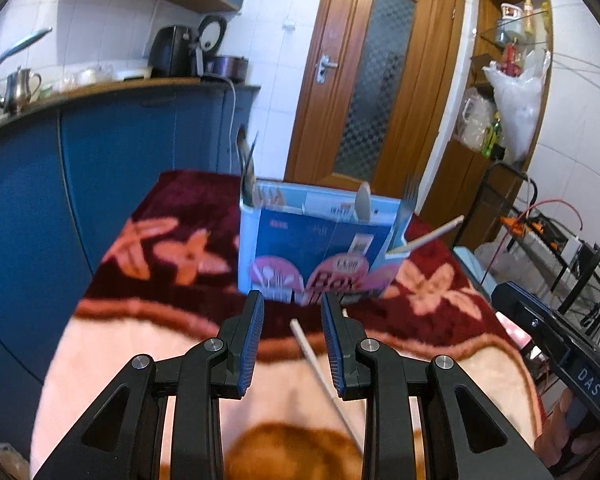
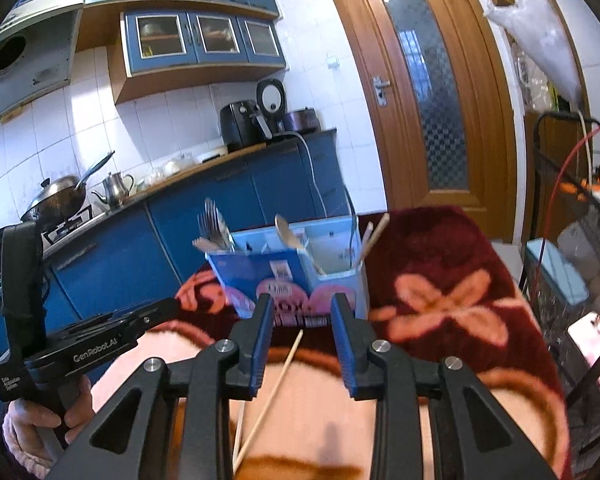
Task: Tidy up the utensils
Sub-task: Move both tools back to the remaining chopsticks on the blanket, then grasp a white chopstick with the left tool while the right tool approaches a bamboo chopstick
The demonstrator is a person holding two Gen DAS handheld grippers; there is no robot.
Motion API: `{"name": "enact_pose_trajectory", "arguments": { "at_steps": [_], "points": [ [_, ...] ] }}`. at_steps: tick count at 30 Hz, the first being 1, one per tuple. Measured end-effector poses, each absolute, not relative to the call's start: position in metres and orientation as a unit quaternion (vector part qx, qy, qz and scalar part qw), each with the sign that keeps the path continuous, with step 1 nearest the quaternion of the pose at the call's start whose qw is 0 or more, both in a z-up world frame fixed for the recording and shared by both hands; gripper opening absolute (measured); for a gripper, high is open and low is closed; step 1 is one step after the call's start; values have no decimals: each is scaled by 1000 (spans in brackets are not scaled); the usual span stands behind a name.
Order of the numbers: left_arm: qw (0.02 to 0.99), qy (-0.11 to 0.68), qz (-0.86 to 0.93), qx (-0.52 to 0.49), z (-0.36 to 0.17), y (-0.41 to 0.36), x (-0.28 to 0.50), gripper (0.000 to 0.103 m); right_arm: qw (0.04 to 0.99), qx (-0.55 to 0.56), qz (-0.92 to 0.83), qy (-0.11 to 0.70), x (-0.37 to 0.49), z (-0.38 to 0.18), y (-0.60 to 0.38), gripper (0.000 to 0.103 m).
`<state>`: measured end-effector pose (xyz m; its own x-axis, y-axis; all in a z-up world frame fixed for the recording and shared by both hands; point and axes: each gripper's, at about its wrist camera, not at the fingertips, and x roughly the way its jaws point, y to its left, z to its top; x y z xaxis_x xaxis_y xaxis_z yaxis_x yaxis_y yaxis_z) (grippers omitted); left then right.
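Two chopsticks [image 2: 266,396] (flat) on cloth [image 2: 440,304]

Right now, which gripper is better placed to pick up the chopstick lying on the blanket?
Either could, but probably the left gripper: its open jaws already straddle the loose chopstick's tip. In the right gripper's view the chopstick also lies between the jaws.

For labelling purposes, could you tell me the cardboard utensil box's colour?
Blue cardboard utensil box with pink patches; left wrist view.
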<state>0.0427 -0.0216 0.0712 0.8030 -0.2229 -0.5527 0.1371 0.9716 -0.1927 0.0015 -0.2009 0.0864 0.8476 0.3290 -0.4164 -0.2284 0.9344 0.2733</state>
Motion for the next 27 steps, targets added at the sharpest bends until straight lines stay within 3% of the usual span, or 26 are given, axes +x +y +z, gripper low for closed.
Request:
{"name": "enact_pose_trajectory", "arguments": {
  "at_steps": [27],
  "points": [
    [885, 456, -90, -15, 6, -70, 99, 30, 927, 142, 152, 311, 1, 24, -228, 38]
  ]
}}
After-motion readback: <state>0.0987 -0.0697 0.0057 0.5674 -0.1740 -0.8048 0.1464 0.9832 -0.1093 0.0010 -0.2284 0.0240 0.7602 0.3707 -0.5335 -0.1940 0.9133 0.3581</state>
